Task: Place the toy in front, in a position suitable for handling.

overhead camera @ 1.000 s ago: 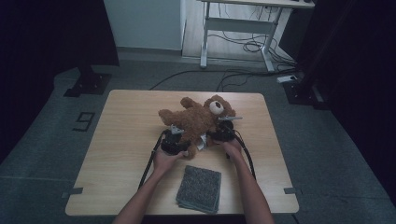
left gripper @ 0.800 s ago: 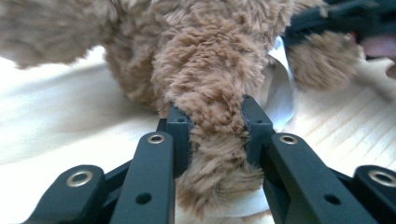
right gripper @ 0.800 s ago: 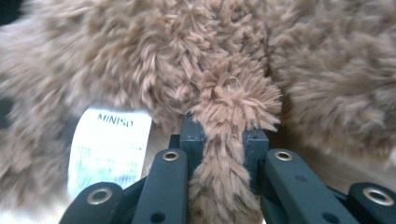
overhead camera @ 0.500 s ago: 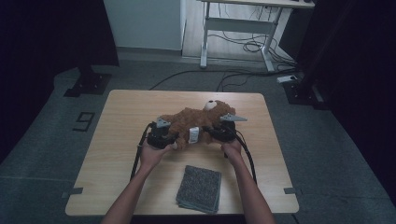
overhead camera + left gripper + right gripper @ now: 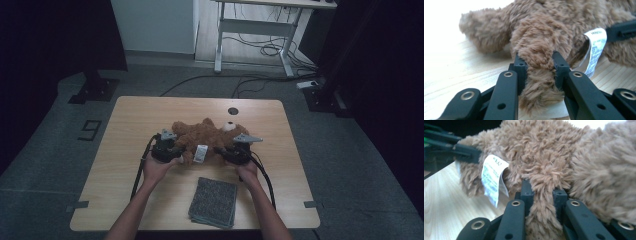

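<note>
A brown teddy bear (image 5: 202,136) lies stretched across the middle of the wooden table (image 5: 145,115), its pale muzzle to the right. My left gripper (image 5: 179,150) is shut on one furry limb (image 5: 537,50). Its jaws have just eased open a little, but the pads (image 5: 520,63) still pinch the fur. My right gripper (image 5: 220,150) is shut on another limb (image 5: 541,170), squeezed thin between its pads (image 5: 526,188). A white sewn-in label (image 5: 201,153) hangs from the bear between the two grippers.
A folded grey cloth (image 5: 214,201) lies near the table's front edge, between the person's forearms. A round cable hole (image 5: 232,110) sits at the back of the table. A desk frame (image 5: 252,30) and floor cables stand beyond the table.
Both grippers have pulled apart and lifted slightly, keeping hold of the bear. The bear has swung from a slant toward the back right to lying stretched across, a little to the left.
</note>
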Motion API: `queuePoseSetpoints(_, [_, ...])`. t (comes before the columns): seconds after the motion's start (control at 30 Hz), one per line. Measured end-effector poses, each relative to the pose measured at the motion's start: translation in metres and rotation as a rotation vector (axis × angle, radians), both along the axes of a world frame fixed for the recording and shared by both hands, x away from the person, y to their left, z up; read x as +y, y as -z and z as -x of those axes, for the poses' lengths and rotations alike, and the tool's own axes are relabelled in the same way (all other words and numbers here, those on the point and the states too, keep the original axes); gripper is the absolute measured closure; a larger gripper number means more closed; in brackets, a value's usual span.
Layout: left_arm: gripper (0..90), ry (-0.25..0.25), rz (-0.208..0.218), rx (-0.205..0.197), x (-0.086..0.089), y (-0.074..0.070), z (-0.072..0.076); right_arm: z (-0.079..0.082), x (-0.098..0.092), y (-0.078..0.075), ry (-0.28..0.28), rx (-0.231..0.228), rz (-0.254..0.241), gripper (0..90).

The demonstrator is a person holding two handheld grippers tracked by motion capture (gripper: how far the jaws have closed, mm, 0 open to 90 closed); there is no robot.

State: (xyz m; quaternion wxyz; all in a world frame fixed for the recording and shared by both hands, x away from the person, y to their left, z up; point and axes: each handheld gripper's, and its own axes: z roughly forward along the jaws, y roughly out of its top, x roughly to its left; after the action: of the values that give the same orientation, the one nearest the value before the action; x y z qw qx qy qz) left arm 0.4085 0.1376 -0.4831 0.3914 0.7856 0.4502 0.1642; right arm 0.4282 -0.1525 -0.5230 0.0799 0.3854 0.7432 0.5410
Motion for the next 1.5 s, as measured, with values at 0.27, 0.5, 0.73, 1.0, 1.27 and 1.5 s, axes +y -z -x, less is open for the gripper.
queuePoseSetpoints(0.27, [64.4,0.005,-0.018,0.018,0.002,0.006,-0.001,0.012,0.002,0.01,0.003,-0.019,0.055,73.2])
queuePoseSetpoints(0.5, [62.2,-0.004,-0.021,0.012,0.0,0.01,-0.002,0.011,0.001,0.017,0.024,0.003,0.042,72.7])
queuePoseSetpoints(0.73, [60.2,-0.005,-0.025,0.036,-0.004,0.016,-0.01,0.005,-0.003,0.025,0.034,0.042,0.03,71.8])
queuePoseSetpoints(1.0, [33.5,-0.036,-0.017,0.002,0.005,0.007,0.006,0.008,-0.007,0.022,0.009,0.051,0.039,65.0])
queuePoseSetpoints(1.27, [28.8,-0.06,0.014,-0.052,0.019,-0.01,0.029,0.012,-0.006,0.02,-0.01,0.039,0.048,65.9])
queuePoseSetpoints(1.5, [28.6,-0.008,0.071,-0.044,0.022,-0.008,0.057,0.014,-0.005,0.022,-0.011,0.053,0.047,59.8])
